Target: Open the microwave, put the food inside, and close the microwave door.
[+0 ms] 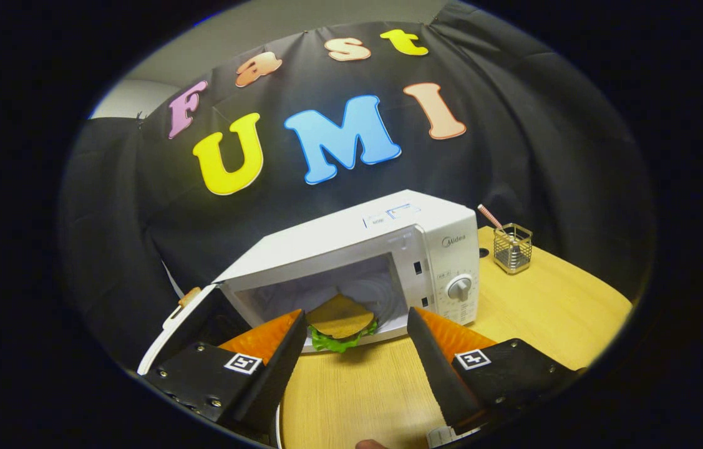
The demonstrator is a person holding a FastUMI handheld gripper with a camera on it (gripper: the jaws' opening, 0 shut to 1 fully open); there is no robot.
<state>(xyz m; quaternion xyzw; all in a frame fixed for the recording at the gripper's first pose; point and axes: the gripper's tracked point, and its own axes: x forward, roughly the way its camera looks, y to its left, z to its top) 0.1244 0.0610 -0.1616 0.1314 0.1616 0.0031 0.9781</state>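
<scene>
Nearest to the lens, the gripper has its fingers spread wide, with nothing between them but bare wooden surface. Just beyond the fingertips sits the food, a toy burger with a tan bun and a green lettuce frill. It lies at the microwave's front lip, apparently half over the sill, the lettuce hanging out toward the gripper; whether it sits fully inside the cavity I cannot tell.

The microwave stands behind it with its door swung out on the hinge side, past the gripper's left finger. On the microwave's control-panel side, further back on the surface, a small wire basket holds a striped straw.

By my reading, the food has been released and the placing step is about done. What remains is closing the door. If the burger overhangs the sill, it first wants a nudge deeper. Then the gripper must swing round to the outer face of the door and push it to.
</scene>
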